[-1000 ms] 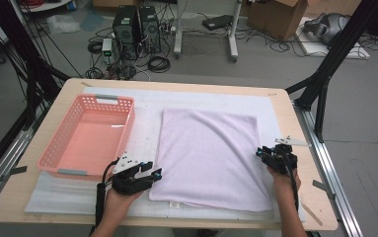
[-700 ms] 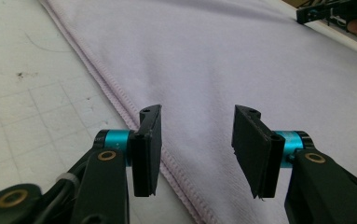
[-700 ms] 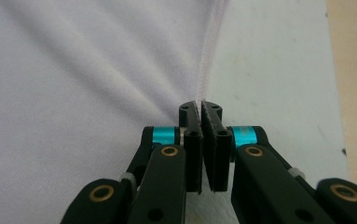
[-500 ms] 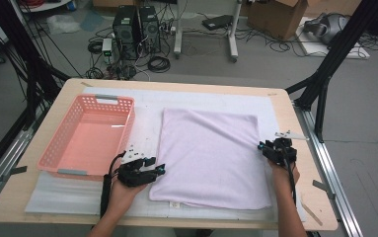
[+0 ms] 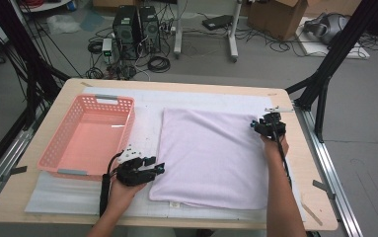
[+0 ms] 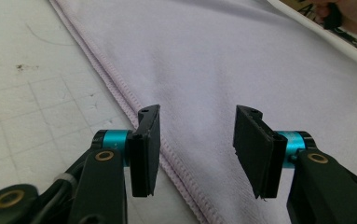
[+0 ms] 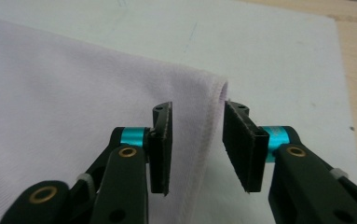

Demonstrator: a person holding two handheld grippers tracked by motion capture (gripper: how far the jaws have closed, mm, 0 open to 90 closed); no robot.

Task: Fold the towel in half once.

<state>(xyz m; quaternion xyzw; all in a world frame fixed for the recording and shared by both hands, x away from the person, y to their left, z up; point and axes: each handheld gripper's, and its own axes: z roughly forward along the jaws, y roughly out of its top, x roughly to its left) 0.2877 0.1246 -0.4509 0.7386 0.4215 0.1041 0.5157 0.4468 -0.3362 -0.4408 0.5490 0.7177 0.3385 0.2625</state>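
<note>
Both tongs (image 6: 197, 149) (image 7: 197, 149) gape astride towel (image 5: 211, 158) hem (pads not pressing); towel's far edge cropped.

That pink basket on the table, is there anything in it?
Empty. The high view looks straight down into the pink basket and shows only its bare bottom; the lilac cloth lies flat on the table beside it, outside it.

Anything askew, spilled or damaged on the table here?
Nothing stands out. The towel lies flat and fairly square on the white mat, and the pink basket sits upright beside it. The mat shows a few dark scuffs near the left gripper, ordinary wear.
</note>
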